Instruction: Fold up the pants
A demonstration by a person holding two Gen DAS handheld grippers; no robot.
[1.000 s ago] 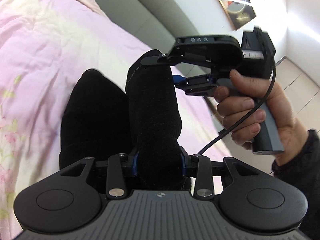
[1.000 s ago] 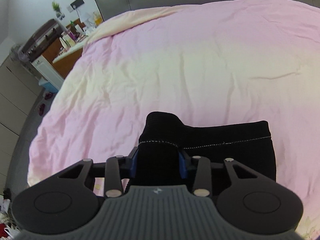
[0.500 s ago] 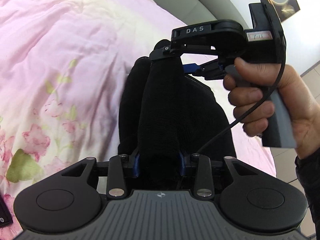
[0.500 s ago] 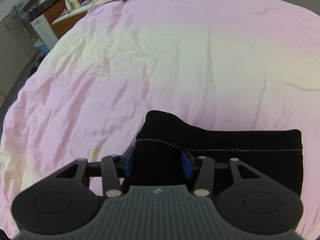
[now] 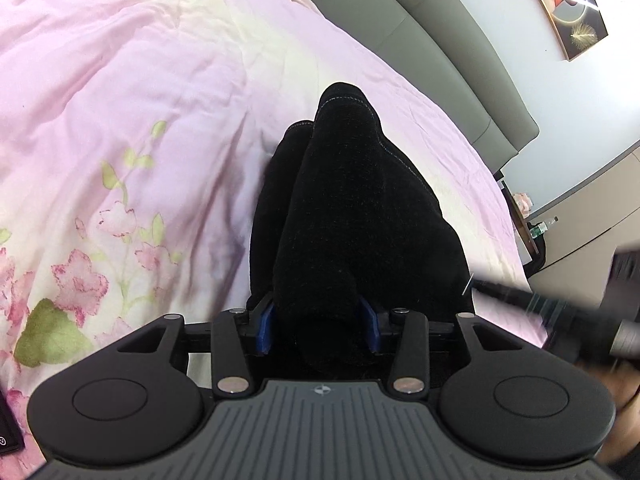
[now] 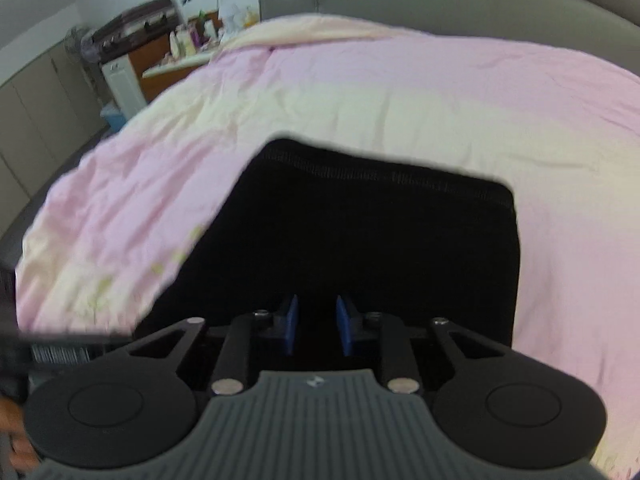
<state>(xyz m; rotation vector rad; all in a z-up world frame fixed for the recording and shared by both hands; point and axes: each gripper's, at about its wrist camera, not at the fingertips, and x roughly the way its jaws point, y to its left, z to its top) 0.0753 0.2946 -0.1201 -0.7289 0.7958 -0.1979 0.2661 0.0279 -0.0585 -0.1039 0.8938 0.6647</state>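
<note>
Pants (image 5: 360, 208) lie flat on the bed (image 5: 120, 80), long axis running ahead of the left tongs (image 5: 318, 322), opening around a bunched fold; right tongs (image 6: 316, 330) closing empty above them.

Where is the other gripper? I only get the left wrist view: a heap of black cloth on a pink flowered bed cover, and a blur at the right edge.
Observer: In the right wrist view, the right gripper hangs over the soft black fabric pants. Its blue jaws are closing, with no fold pinched between them.
Operator: Are the pants bunched up there too?
Observer: No. From that side they spread as a broad flat panel on the pink cotton quilt, with a ribbed stitched edge along the far side.
Operator: Is there anything beyond the bed?
Observer: A brown wooden cabinet, cluttered with bottles, stands past the bed's far left corner.
</note>
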